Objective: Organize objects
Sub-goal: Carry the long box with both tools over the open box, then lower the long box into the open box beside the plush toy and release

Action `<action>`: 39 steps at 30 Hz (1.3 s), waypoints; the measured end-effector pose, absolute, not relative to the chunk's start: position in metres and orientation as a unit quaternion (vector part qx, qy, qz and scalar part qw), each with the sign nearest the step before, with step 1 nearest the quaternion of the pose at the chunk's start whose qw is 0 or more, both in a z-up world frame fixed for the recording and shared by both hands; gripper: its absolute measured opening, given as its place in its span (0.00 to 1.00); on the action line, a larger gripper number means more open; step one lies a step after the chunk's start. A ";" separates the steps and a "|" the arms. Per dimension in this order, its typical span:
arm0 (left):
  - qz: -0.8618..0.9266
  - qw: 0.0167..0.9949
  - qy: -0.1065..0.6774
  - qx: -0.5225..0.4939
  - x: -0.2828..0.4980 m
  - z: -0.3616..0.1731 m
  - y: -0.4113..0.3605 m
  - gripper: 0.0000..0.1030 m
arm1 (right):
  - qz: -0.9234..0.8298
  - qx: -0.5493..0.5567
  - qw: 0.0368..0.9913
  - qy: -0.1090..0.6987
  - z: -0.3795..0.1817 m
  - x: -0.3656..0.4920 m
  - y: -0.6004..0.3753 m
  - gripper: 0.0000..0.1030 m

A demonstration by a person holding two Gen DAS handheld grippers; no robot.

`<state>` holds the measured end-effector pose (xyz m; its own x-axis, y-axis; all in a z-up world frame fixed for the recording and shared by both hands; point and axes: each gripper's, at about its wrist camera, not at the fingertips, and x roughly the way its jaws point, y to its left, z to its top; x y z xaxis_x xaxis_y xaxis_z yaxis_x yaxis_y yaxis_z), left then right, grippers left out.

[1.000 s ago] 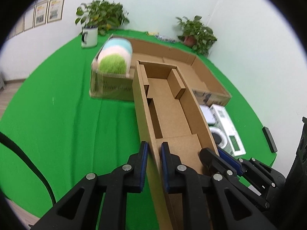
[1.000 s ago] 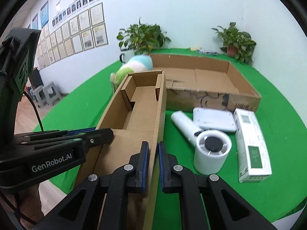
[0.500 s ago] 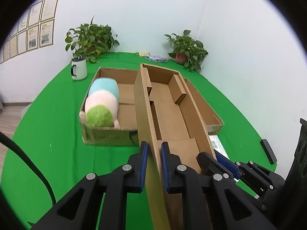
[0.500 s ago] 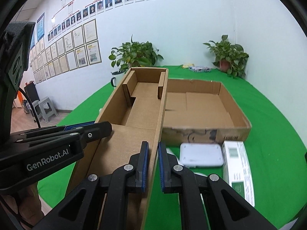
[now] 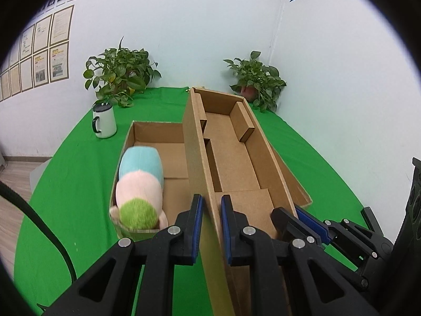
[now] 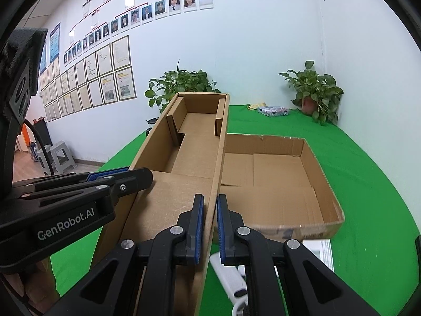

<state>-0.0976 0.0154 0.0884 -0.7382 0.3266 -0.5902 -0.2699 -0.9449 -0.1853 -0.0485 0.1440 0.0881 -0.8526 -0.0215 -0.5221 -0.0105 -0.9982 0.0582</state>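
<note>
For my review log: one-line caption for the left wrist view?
Left gripper clamps the cardboard lid's wall above the box holding a plush toy.

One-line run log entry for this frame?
left claw: shut on lid wall | right claw: shut on opposite wall | cardboard lid: held above box | plush toy: in box

Our left gripper (image 5: 209, 220) and right gripper (image 6: 210, 220) are matte black plastic linkages with cut-out triangular openings, round silver screws at the pivots, and ridged blue pads (image 5: 198, 226) lining the fingers. One body carries white "GenRobot.AI" lettering, and a black cable (image 5: 39, 226) curves beside the left one.
</note>
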 end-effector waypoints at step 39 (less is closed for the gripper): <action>0.887 0.092 0.024 -0.452 -0.291 -0.003 0.024 0.12 | -0.919 0.381 0.034 -0.094 -0.009 -0.338 0.186 0.06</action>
<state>-0.2912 0.0242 -0.0029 -0.5741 0.1416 -0.8064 -0.1847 -0.9819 -0.0409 -0.3378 0.1863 -0.0085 -0.7077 -0.1342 -0.6936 -0.0086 -0.9801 0.1985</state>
